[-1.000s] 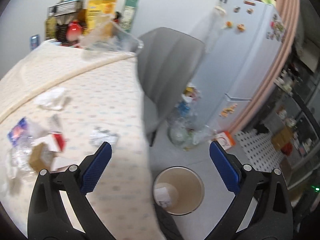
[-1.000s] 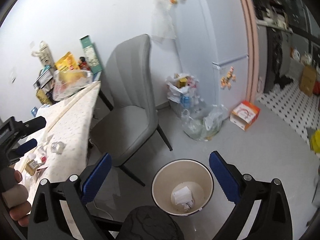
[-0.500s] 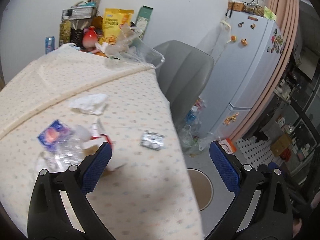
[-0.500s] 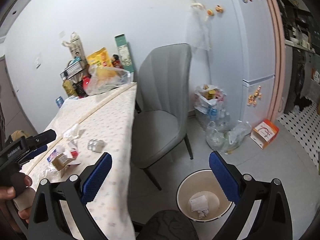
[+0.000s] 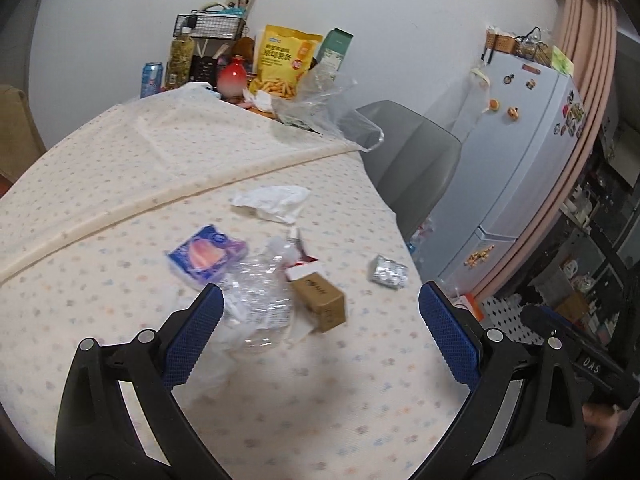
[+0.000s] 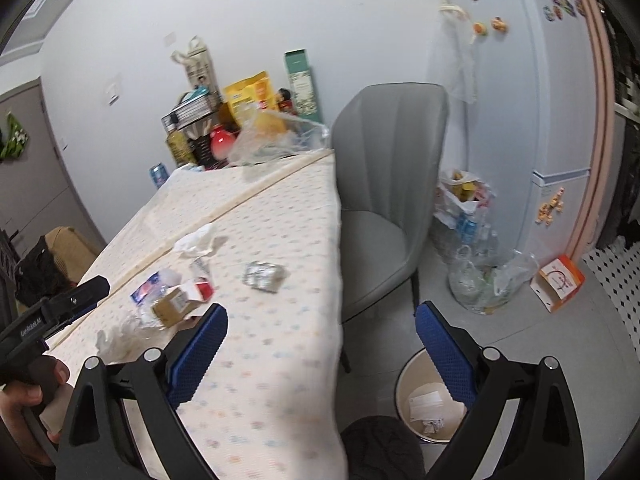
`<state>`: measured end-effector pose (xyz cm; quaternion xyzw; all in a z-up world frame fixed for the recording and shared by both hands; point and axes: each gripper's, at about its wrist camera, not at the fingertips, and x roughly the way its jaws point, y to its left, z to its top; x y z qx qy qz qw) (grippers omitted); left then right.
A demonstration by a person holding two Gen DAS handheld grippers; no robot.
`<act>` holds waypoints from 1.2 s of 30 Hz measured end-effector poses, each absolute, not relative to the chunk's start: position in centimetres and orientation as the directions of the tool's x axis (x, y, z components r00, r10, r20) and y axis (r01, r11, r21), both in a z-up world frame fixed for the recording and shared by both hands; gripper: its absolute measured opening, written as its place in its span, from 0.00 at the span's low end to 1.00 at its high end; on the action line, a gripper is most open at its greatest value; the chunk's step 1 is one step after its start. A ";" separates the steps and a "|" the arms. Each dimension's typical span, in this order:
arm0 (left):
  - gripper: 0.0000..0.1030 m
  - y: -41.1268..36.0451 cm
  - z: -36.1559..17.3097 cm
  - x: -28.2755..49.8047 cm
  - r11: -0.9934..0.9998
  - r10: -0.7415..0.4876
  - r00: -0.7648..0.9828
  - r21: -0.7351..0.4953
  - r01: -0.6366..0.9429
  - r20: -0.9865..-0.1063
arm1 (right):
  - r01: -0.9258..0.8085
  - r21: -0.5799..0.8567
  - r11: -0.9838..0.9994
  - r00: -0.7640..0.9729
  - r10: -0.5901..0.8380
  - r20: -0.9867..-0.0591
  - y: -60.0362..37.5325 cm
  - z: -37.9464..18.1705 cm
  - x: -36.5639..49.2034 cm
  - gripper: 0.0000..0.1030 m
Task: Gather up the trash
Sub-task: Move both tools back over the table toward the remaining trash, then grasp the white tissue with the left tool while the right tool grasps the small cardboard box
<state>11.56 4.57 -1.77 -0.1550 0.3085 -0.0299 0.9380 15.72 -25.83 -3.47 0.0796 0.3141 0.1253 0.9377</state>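
Left wrist view: left tool [image 5: 318, 316] spread wide and empty, poised above the desk [image 5: 120, 168] and its spotted cloth. Trash heaped straight ahead, between and just beyond the blue pads: crumpled clear plastic wrap [image 5: 260, 300] nearest the left pad, small brown carton [image 5: 320, 298] touching it, long axis running away and to the left. Purple tissue pack [image 5: 206, 254] further left, crumpled white tissue [image 5: 272, 202] well beyond, foil blister pack [image 5: 387, 272] apart on the right, near the desk edge.

Right wrist view: right tool [image 6: 320, 352] likewise gaping, nothing held, straddling the desk's corner. Same heap off to the left and ahead; foil blister pack [image 6: 264, 276] closest to its line. Waste bin [image 6: 430, 402] on the floor low right, already holding scraps of paper, beside the grey chair [image 6: 384, 200]. Left tool [image 6: 52, 312] visible at far left, right next to the heap.

Judgement: left tool nearer the carton and wrap, so likely first to pick; bin lies on the right tool's side.
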 end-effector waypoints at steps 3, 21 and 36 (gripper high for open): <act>0.93 6.5 -1.9 10.9 0.949 -0.141 0.814 -0.311 -0.051 -0.563 | -0.199 0.223 0.954 0.760 0.294 -0.579 -24.0 -3.5 16.0 0.88; 0.70 12.1 -7.4 11.4 0.932 -0.129 0.713 -0.330 -0.151 -0.690 | -0.353 0.207 0.912 0.673 0.402 -0.621 -15.3 -4.5 16.8 0.80; 0.08 13.6 -6.2 9.9 0.935 -0.087 0.720 -0.306 -0.179 -0.688 | -0.453 0.197 0.869 0.587 0.457 -0.668 -10.3 -6.4 18.6 0.71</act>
